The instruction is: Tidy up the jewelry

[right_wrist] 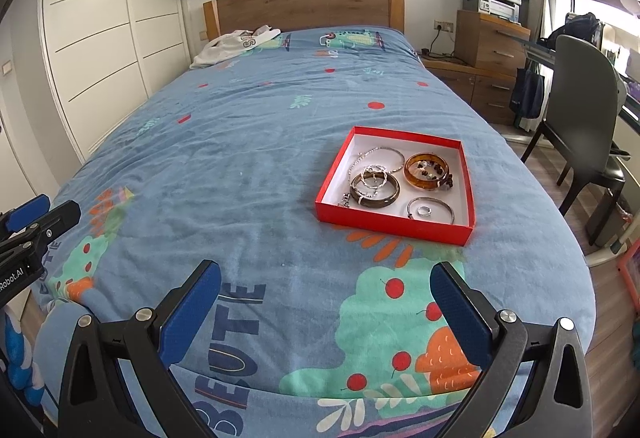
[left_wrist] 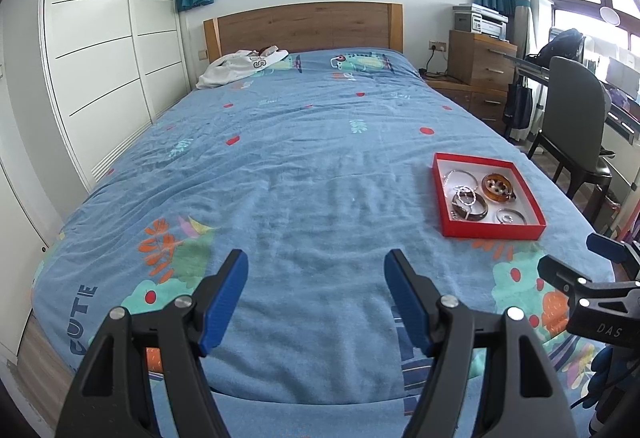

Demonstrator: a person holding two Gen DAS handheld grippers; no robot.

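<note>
A red box (right_wrist: 394, 228) with a white inside lies on the blue bedspread (right_wrist: 260, 142), ahead and right of centre. It holds an amber bangle (right_wrist: 426, 166), a dark brown bangle (right_wrist: 376, 192), thin silver bangles (right_wrist: 431, 208), a ring and chains. The box also shows in the left wrist view (left_wrist: 490, 232) at the right. My right gripper (right_wrist: 326, 276) is open and empty near the foot of the bed, short of the box. My left gripper (left_wrist: 316, 262) is open and empty, to the left of the box.
A white garment (right_wrist: 232, 44) lies by the wooden headboard (right_wrist: 308, 4). White wardrobe doors (left_wrist: 96, 50) stand at the left. A dark chair (right_wrist: 580, 118), a desk and a wooden drawer unit (right_wrist: 488, 50) with a printer stand at the right.
</note>
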